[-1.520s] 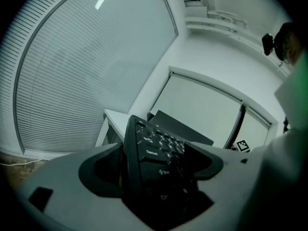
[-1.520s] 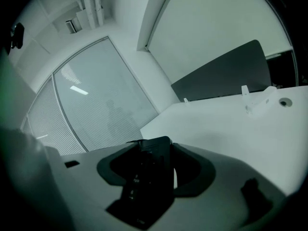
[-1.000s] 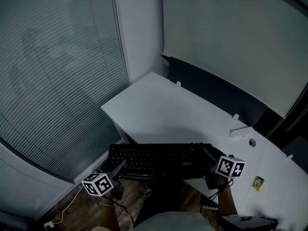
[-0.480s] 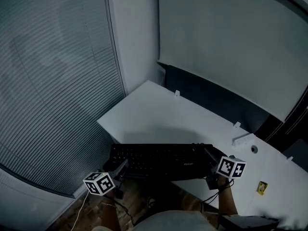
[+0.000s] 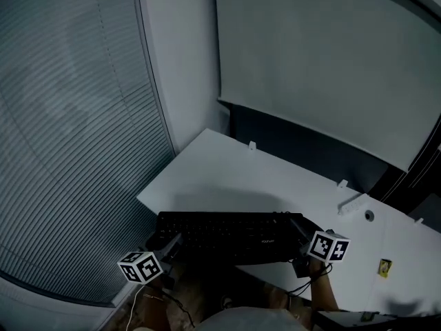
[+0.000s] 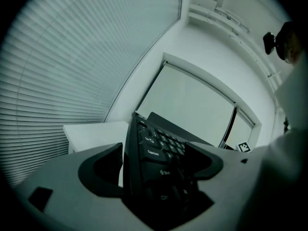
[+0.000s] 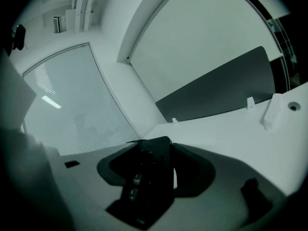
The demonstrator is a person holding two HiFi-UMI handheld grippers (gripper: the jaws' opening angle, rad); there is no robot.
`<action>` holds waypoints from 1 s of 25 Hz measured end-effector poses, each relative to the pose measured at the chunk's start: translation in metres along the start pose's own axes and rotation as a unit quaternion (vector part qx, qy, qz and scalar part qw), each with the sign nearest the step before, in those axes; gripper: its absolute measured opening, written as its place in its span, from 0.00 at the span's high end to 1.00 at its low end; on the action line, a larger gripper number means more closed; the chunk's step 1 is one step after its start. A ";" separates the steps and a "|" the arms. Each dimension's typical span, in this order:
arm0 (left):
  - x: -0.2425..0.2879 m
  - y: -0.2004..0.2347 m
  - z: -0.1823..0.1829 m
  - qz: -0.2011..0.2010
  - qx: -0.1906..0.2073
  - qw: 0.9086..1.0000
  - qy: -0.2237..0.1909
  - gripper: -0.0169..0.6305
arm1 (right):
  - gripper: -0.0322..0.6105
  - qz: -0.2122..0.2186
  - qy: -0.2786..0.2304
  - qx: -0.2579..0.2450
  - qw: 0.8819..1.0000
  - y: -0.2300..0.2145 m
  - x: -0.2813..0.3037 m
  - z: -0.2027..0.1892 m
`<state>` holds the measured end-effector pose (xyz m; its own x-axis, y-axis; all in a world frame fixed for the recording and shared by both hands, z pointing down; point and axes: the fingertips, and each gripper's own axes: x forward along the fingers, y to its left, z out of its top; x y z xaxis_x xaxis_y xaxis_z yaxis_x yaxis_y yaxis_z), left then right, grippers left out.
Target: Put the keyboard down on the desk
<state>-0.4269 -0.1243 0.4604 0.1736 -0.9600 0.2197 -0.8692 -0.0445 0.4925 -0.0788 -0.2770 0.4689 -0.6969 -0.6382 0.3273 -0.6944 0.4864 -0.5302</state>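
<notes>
A black keyboard (image 5: 231, 234) is held level over the near edge of the white desk (image 5: 234, 178), one gripper at each end. My left gripper (image 5: 169, 243) is shut on its left end, and the keys (image 6: 159, 150) run away between the jaws in the left gripper view. My right gripper (image 5: 301, 229) is shut on the right end, where the keyboard's edge (image 7: 151, 170) fills the gap between the jaws. Whether the keyboard touches the desk I cannot tell.
Closed window blinds (image 5: 69, 116) cover the left wall. A dark partition panel (image 5: 303, 150) stands along the desk's far edge under a pale screen. A white power strip (image 5: 355, 203), a round cable hole (image 5: 369, 216) and a small yellow item (image 5: 384, 267) lie at the desk's right.
The view has tilted upward, so the desk and keyboard sit lower in the frame. The keyboard has edged slightly forward over the desk, still gripped at both ends.
</notes>
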 end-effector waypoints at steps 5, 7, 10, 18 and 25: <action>0.035 0.001 -0.003 -0.032 0.008 0.999 0.029 0.35 | 0.60 -0.042 -0.010 0.022 0.999 -0.021 -0.008 -0.006; 0.051 -0.006 -0.016 -0.049 0.003 0.998 0.048 0.35 | 0.60 -0.066 -0.011 0.030 0.997 -0.036 -0.023 -0.010; 0.076 -0.017 -0.035 -0.074 -0.005 0.994 0.077 0.35 | 0.60 -0.101 -0.016 0.042 0.994 -0.057 -0.045 -0.016; 0.142 -0.062 -0.068 -0.126 0.016 0.983 0.133 0.35 | 0.60 -0.160 -0.039 0.088 0.982 -0.120 -0.089 -0.028; 0.185 -0.074 -0.062 -0.134 0.018 0.981 0.137 0.35 | 0.60 -0.170 -0.056 0.102 0.979 -0.147 -0.084 -0.015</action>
<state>-0.3023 -0.2812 0.5166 0.5111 -0.8029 0.3069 -0.7908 -0.2994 0.5338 0.0794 -0.2861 0.5311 -0.3998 -0.8095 0.4300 -0.8248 0.1131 -0.5540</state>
